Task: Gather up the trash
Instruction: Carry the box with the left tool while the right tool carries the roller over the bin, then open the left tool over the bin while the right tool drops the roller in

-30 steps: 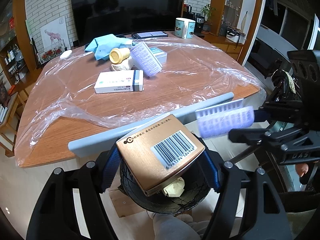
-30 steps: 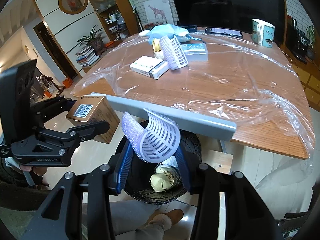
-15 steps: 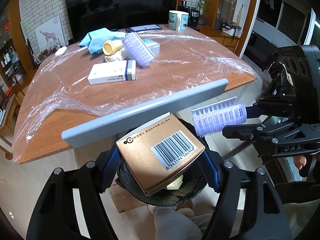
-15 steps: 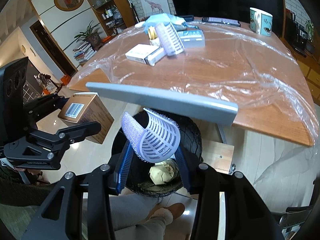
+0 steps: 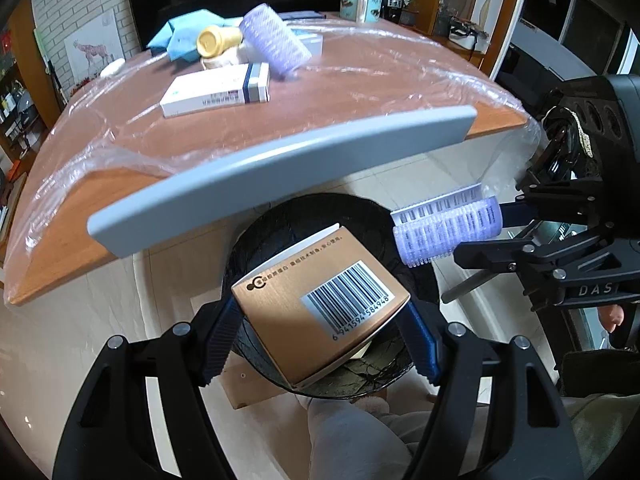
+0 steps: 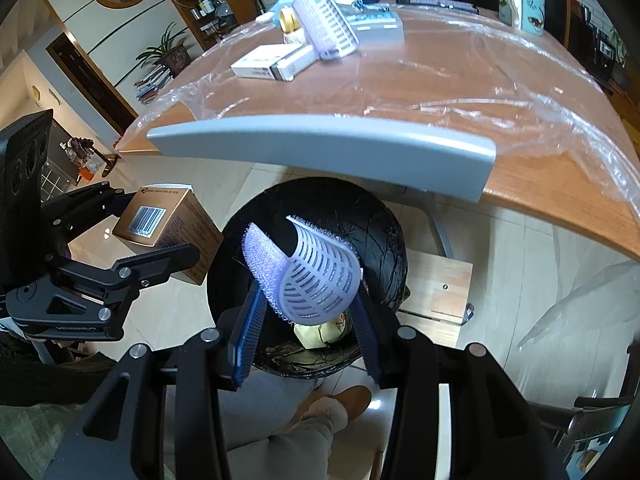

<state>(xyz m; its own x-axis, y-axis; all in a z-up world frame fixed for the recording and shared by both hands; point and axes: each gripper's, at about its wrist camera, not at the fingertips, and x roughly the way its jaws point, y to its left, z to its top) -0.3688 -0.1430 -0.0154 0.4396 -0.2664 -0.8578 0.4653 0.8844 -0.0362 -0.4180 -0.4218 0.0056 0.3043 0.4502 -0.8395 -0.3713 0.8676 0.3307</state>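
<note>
- Copper-brown cardboard box with a white barcode label (image 5: 320, 308) sits clamped between the blue pads of the left gripper (image 5: 322, 328), tilted, its far corner pointing away from the fingers and down toward the bin.
- Directly below and just beyond that box lies the round black mesh waste bin (image 5: 280, 224), standing on the pale tiled floor under the near edge of the desk (image 5: 360, 92); crumpled paper already lies in its bottom.
- The right gripper (image 6: 308, 312) pinches a lilac-and-white plastic hair roller split open into a curved shell (image 6: 312, 276), its jaws narrow around it; the roller's long axis runs forward along the fingers, over the bin's mouth.
- A grey bar (image 6: 320, 148), probably a chair back, crosses between the bin and the desk edge.
- Both loads hang over the opening, so releasing looks like the next move; the roller seems more central, while the box sits toward the bin's left side in the right wrist view and may need a nudge inward.
- Still on the desk, near its far edge: a white carton (image 5: 216, 90), a second roller (image 5: 276, 44), a yellow cup (image 5: 216, 42).
</note>
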